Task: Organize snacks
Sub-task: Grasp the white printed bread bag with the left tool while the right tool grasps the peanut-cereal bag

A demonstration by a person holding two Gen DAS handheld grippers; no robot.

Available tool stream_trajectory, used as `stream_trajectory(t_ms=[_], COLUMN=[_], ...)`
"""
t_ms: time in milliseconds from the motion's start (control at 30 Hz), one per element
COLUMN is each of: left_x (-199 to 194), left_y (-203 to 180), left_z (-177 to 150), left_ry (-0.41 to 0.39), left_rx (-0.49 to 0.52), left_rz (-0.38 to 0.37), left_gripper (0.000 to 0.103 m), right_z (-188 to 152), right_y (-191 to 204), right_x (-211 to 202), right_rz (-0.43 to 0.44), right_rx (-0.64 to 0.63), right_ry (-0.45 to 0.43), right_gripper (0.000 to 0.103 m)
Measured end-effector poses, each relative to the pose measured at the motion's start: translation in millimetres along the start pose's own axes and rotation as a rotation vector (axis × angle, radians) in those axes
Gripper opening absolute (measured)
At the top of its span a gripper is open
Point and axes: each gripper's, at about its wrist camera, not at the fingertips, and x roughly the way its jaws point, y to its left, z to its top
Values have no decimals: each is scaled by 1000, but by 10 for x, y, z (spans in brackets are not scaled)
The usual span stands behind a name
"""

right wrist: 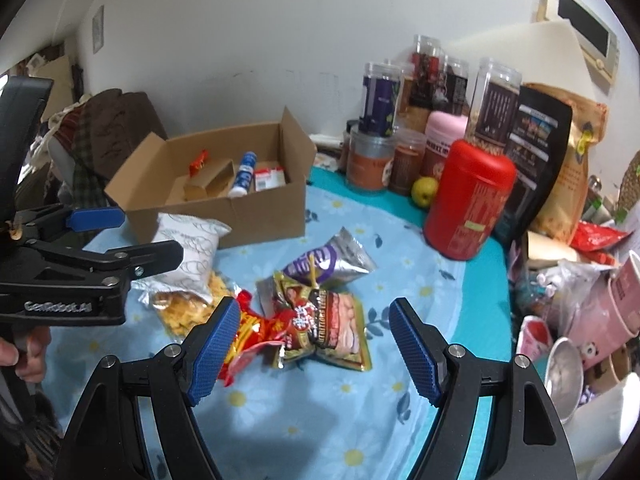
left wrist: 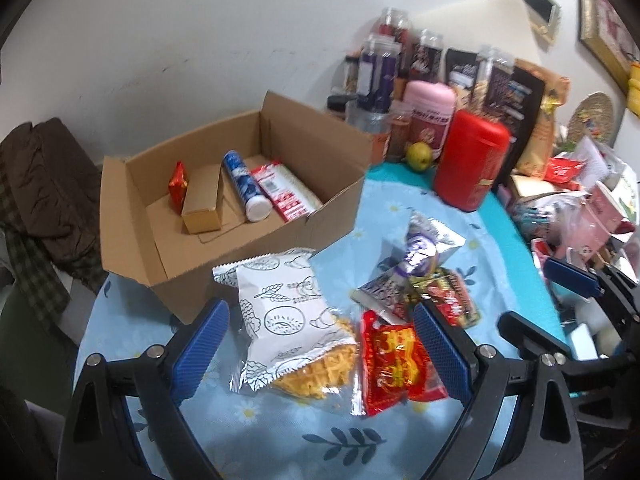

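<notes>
An open cardboard box (left wrist: pixel 336 204) (right wrist: pixel 264 216) stands on the blue flowered tablecloth and holds a blue tube (left wrist: pixel 244 184), a small brown carton (left wrist: pixel 202 204), a red packet (left wrist: pixel 178 186) and a red-white packet (left wrist: pixel 286 192). In front of it lie loose snacks: a white bag of yellow crisps (left wrist: pixel 288 320) (right wrist: pixel 188 256), a red packet (left wrist: pixel 394 364) (right wrist: pixel 256 328), a purple-silver packet (left wrist: pixel 420 248) (right wrist: pixel 324 264) and a peanut packet (right wrist: pixel 340 328). My left gripper (left wrist: pixel 320 356) is open just above the white bag and red packet. My right gripper (right wrist: pixel 316 352) is open over the peanut packet.
Jars and bags crowd the back: a red canister (left wrist: pixel 472 160) (right wrist: pixel 468 200), a pink jar (left wrist: pixel 430 116), clear-lidded jars (right wrist: pixel 380 100), a green apple (left wrist: pixel 420 156) (right wrist: pixel 425 191). Pink cups and clutter (right wrist: pixel 608 312) fill the right edge. Dark clothing (left wrist: pixel 44 184) lies left of the box.
</notes>
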Motion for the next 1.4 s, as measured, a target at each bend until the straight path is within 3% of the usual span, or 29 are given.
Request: stream_trajectory(t_ms=[400, 700, 733, 800, 900, 1067, 1267, 1333, 1400], left_x=[627, 960, 971, 973, 952, 878, 705, 626, 556], left_y=[95, 151, 166, 183, 206, 220, 230, 234, 224], left_z=[23, -4, -12, -23, -16, -19, -28, -41, -59], left_ry=[108, 193, 190, 181, 167, 159, 145, 140, 138], left_rx=[-15, -25, -32, -35, -35, -27, -41, -50, -57], left_rz=[99, 95, 88, 75, 55, 33, -4, -21, -35], left_gripper=[95, 95, 94, 73, 63, 60, 59, 59, 59], right_z=[-3, -16, -20, -26, -35, -13, -53, -89, -102], right_y=[-178, -347, -363, -390, -437, -537, -595, -604, -595], right_x=[309, 532, 575, 648, 770, 970, 1275, 1314, 1280], right_rz=[-1, 21, 35, 60, 93, 161, 257, 279, 279], right_rx=[25, 68, 76, 92, 116, 171, 242, 265, 255], right_ry=[60, 120, 135, 156, 185, 218, 318, 329, 315], right_gripper=[78, 78, 82, 87, 89, 91, 90, 87, 78])
